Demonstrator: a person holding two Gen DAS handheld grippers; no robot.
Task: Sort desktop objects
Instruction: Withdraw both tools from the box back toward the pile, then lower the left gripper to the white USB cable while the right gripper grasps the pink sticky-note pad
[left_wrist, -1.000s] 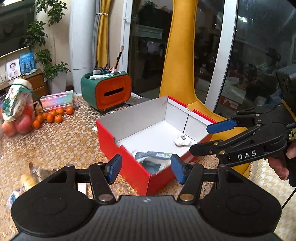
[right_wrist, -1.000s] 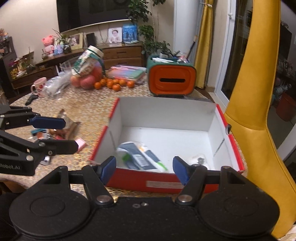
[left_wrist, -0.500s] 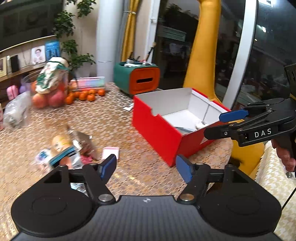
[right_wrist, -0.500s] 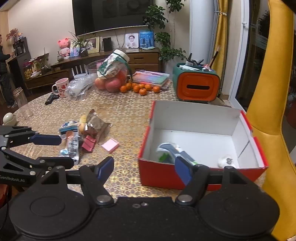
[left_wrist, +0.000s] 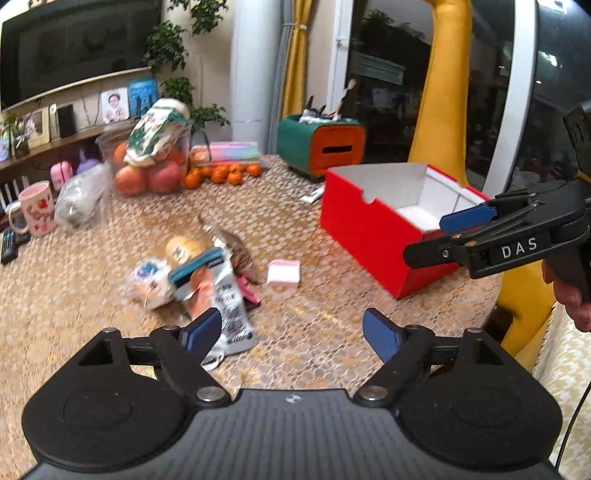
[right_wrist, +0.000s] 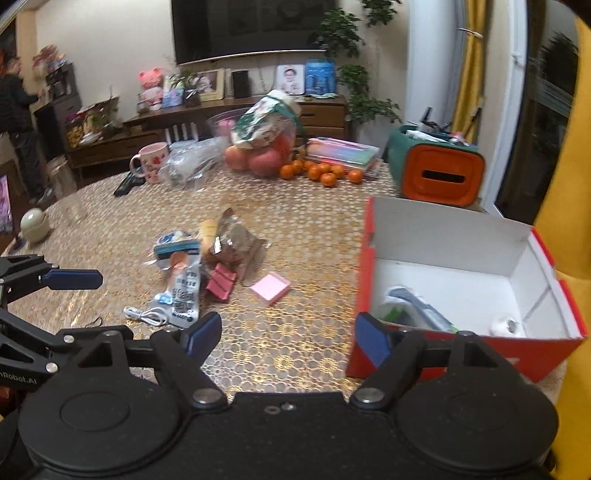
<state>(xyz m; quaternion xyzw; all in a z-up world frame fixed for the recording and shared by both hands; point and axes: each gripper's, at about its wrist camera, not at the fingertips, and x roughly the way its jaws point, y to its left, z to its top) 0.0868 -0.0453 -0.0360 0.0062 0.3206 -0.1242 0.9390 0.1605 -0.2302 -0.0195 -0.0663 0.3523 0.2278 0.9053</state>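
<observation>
Both the left hand-held gripper (left_wrist: 291, 332) and the right hand-held gripper (right_wrist: 288, 332) hover above the gold-patterned desk (left_wrist: 314, 332) with their blue-padded jaws spread wide and nothing between them. A loose pile of crinkly snack packets (right_wrist: 207, 258), with a small square pink notepad (right_wrist: 270, 287) just beside it, lies left of the open red cardboard box (right_wrist: 461, 347). A blue-and-white tube (right_wrist: 421, 310) and a small white object rest on the box's white floor.

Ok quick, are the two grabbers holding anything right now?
Left gripper: open, holding nothing.
Right gripper: open, holding nothing.
</observation>
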